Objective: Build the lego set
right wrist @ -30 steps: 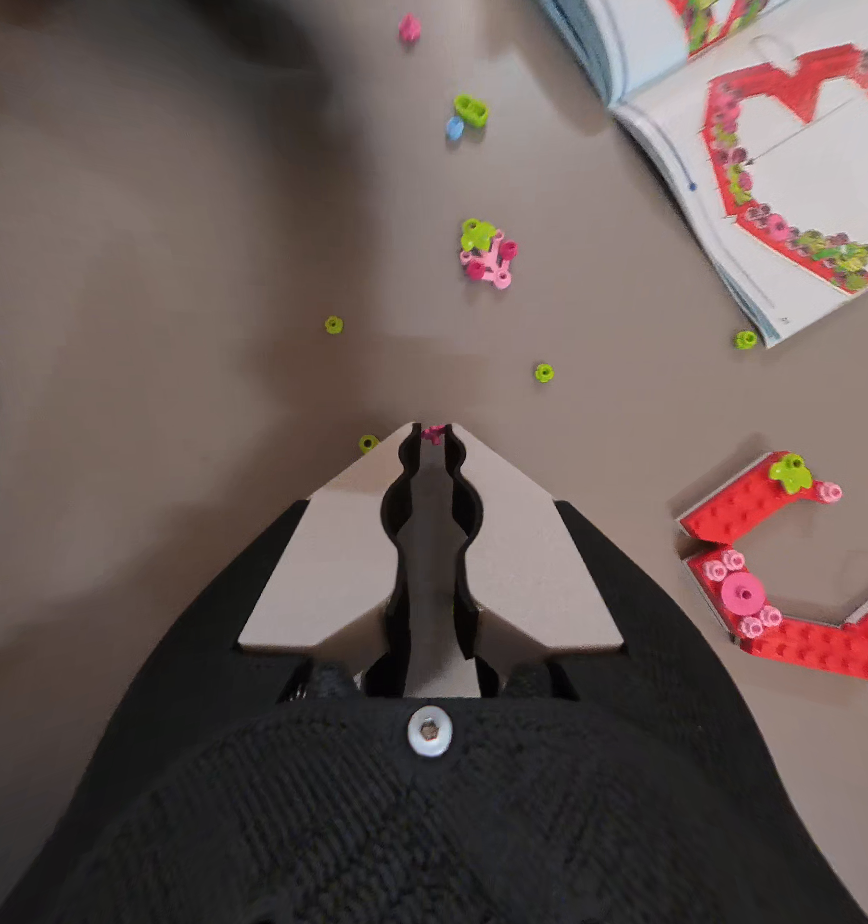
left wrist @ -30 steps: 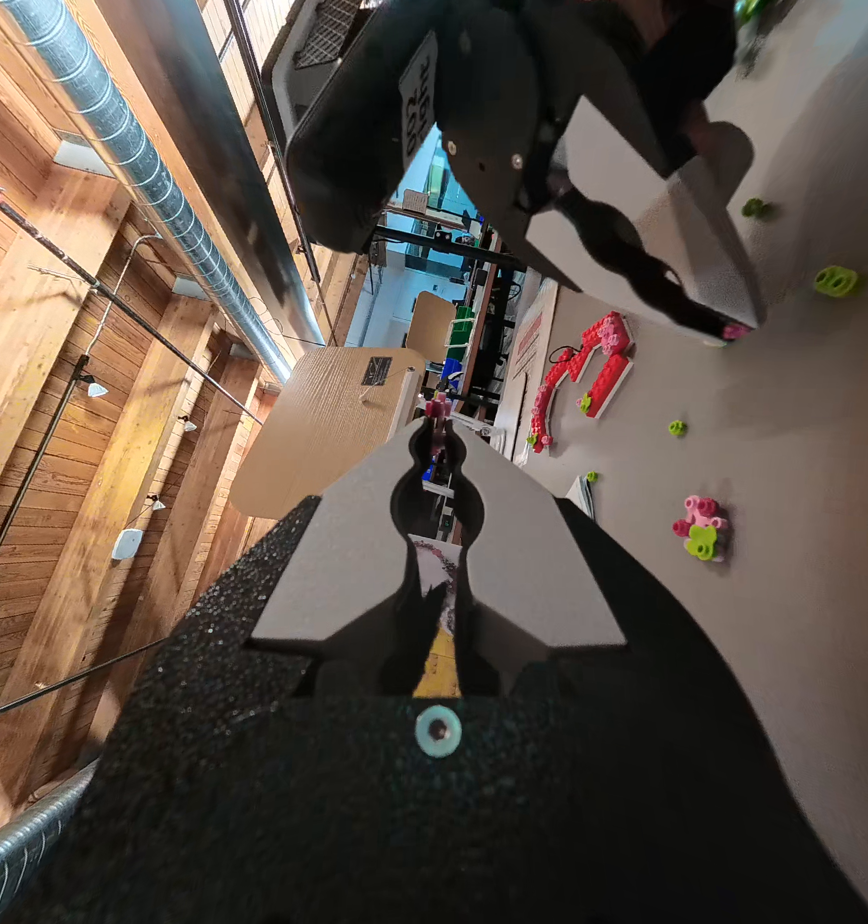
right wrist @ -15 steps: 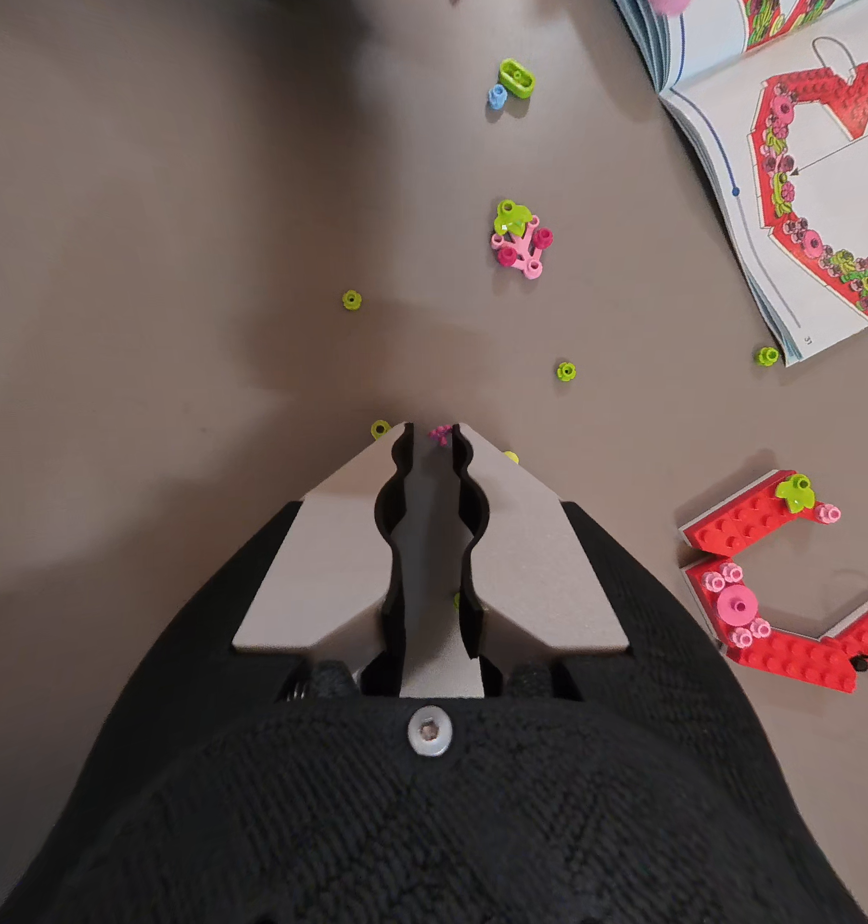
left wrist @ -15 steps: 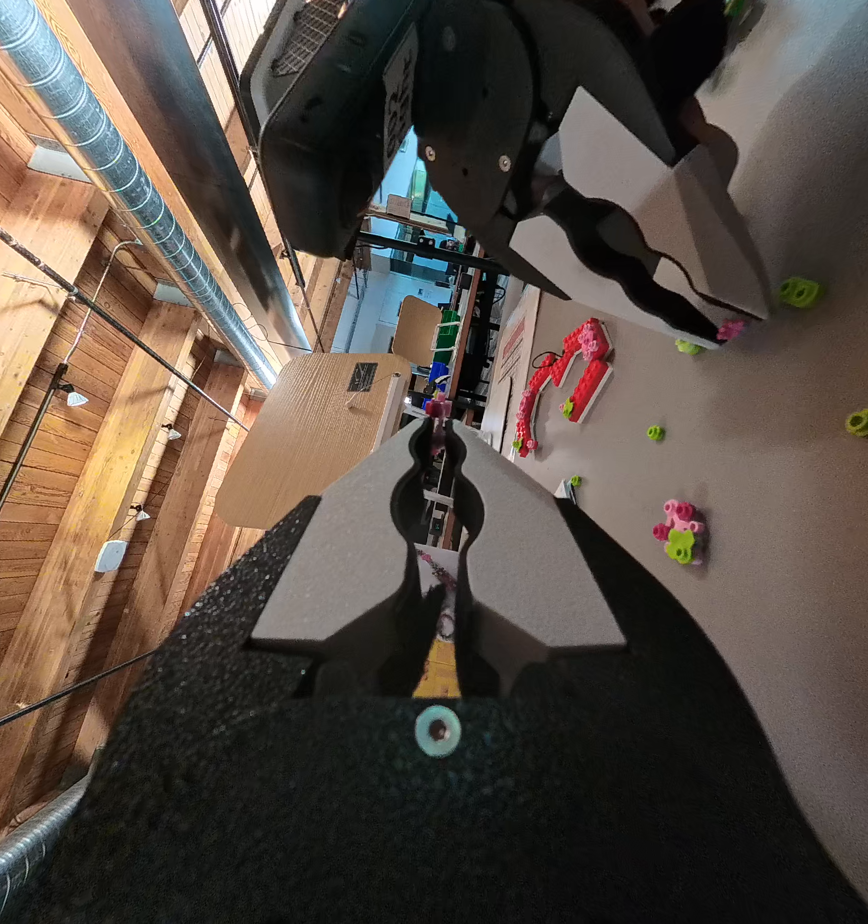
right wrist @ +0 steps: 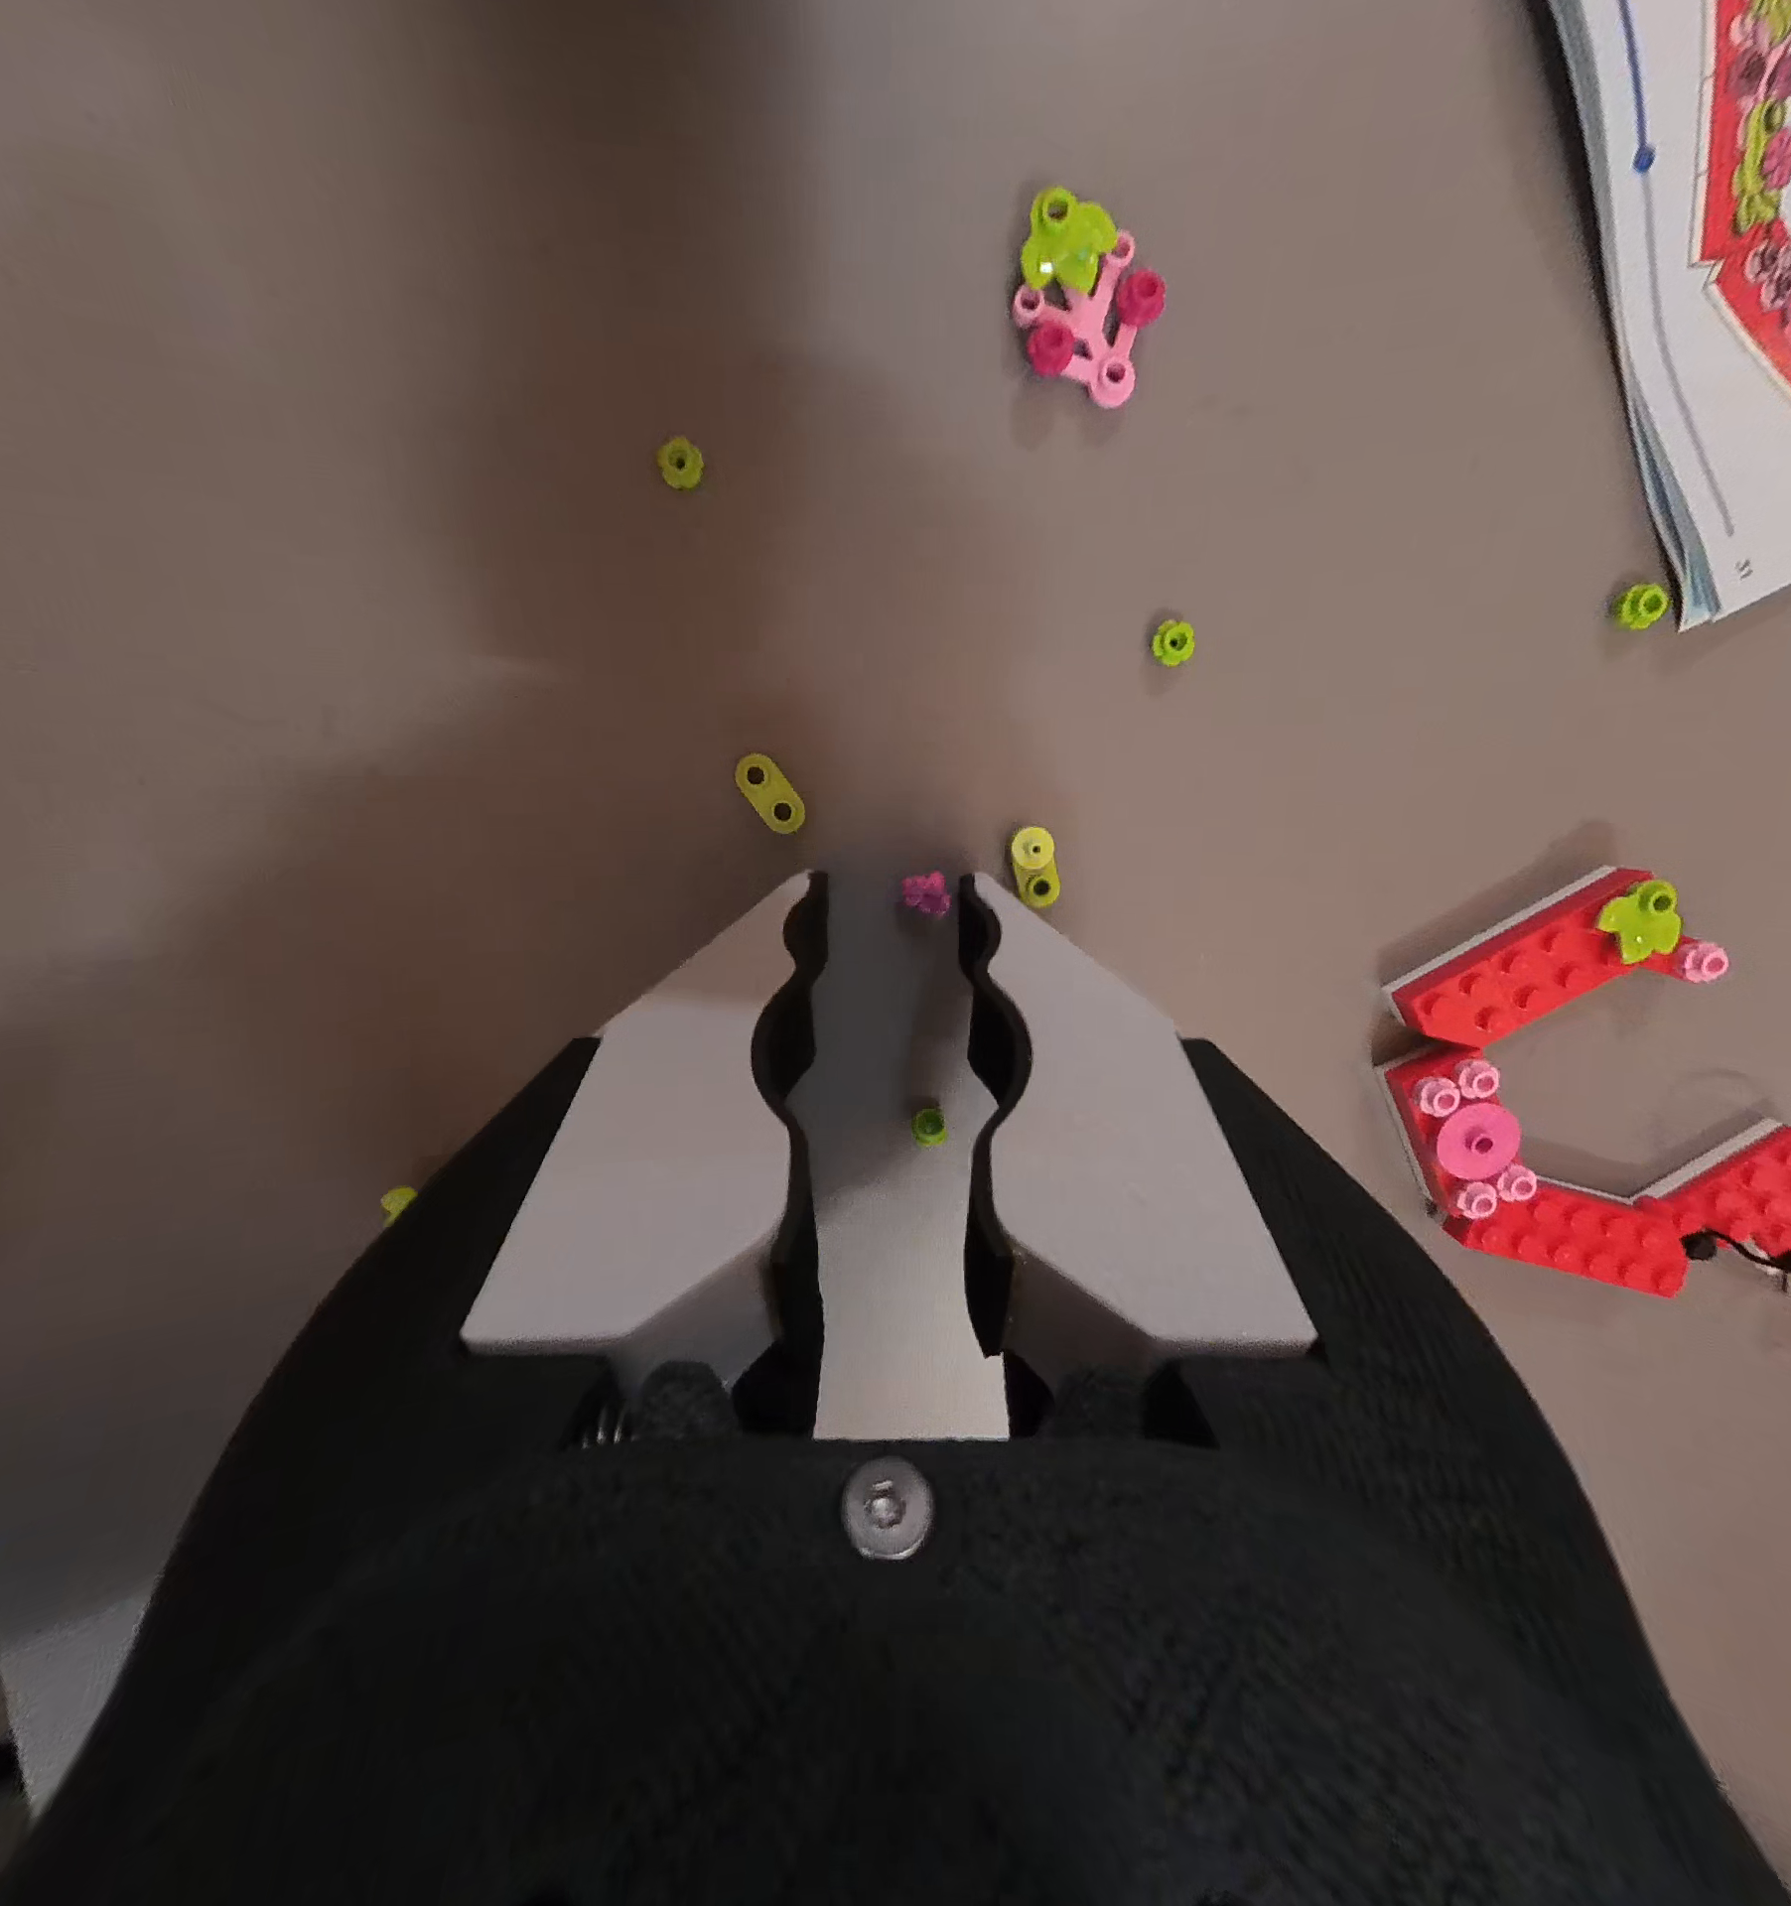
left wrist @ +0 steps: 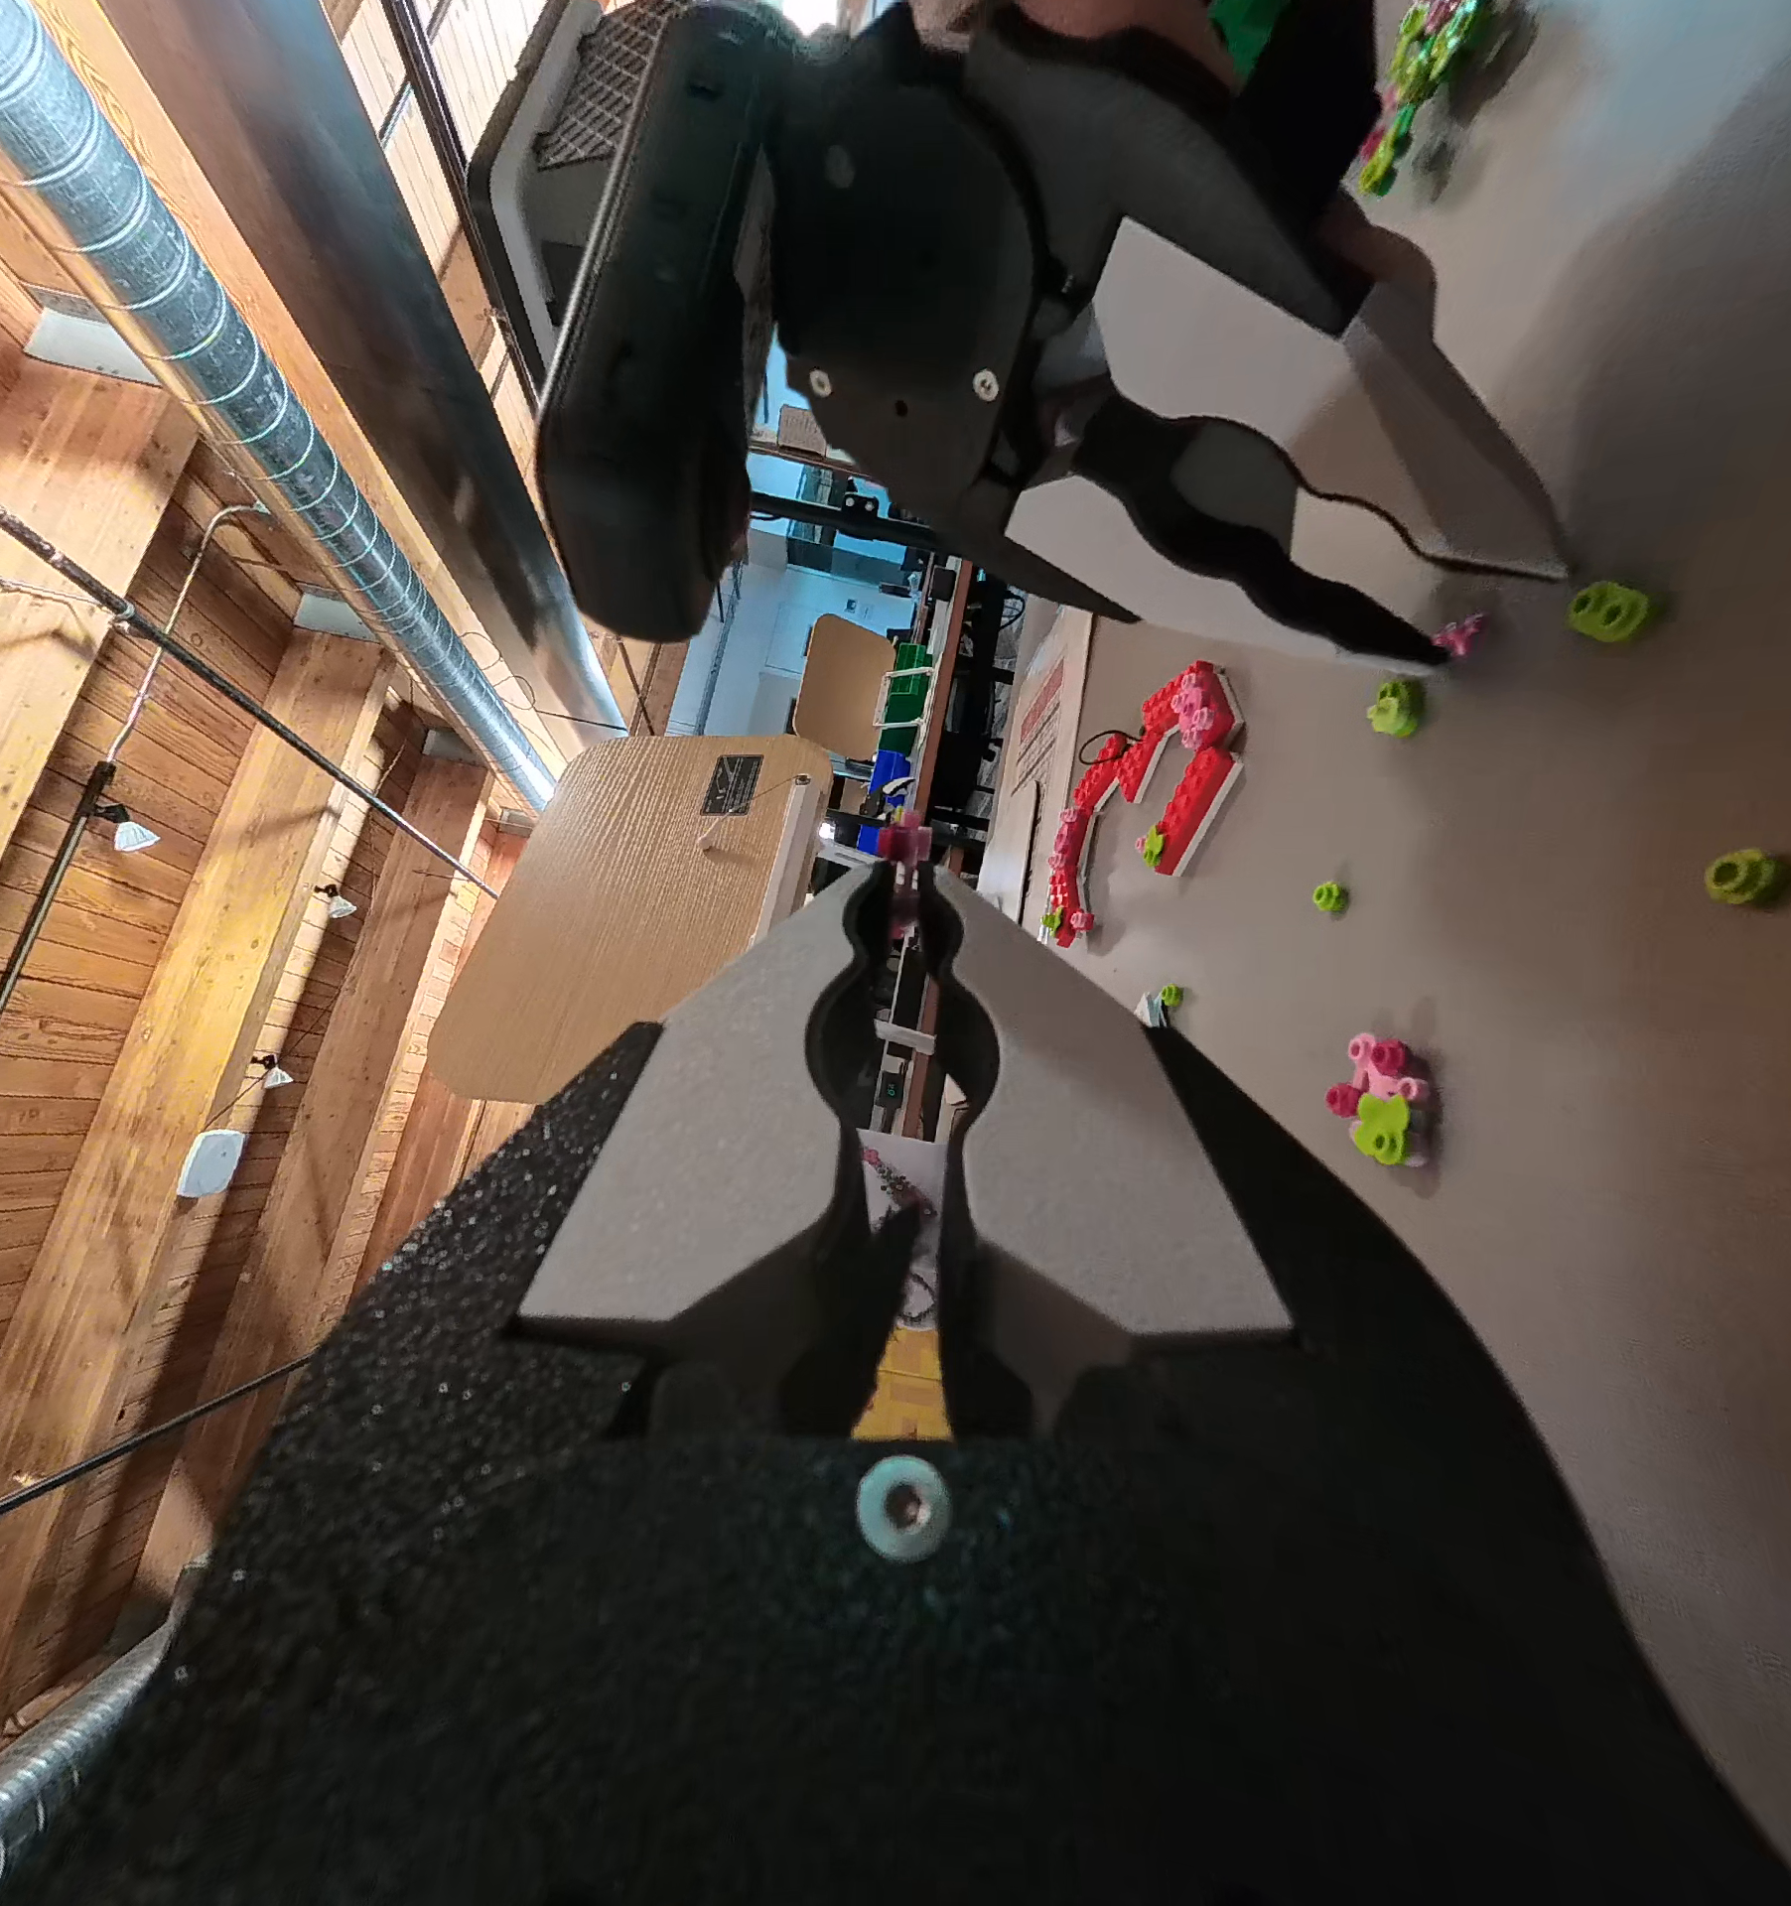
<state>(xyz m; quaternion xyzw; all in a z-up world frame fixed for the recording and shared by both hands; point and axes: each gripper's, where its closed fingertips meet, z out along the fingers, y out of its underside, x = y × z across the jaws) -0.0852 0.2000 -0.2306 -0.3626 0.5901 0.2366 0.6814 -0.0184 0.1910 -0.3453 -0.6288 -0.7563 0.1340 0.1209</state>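
My left gripper (left wrist: 907,877) is held above the table, turned sideways, and is shut on a small pink piece (left wrist: 907,838) at its tips. My right gripper (right wrist: 891,882) is open with its tips down at the grey table. A tiny magenta flower piece (right wrist: 925,893) lies on the table between them, close to the right finger. The left wrist view shows the right gripper (left wrist: 1495,614) with that flower (left wrist: 1459,634) by its tips. The partly built red heart frame (right wrist: 1552,1093) lies to the right and also shows in the left wrist view (left wrist: 1170,794).
An open instruction booklet (right wrist: 1717,309) lies at the far right. A pink and lime sub-assembly (right wrist: 1082,294) lies ahead. Several loose lime pieces are scattered around, two of them (right wrist: 770,792) (right wrist: 1034,864) just beside the right fingertips. The table (right wrist: 355,516) is bare on the left. Across from one pair of fingers to the other is roughly 12 cm.
My right gripper has come down to the table and opened, letting go of the magenta flower piece. My left gripper stays shut on its pink piece.
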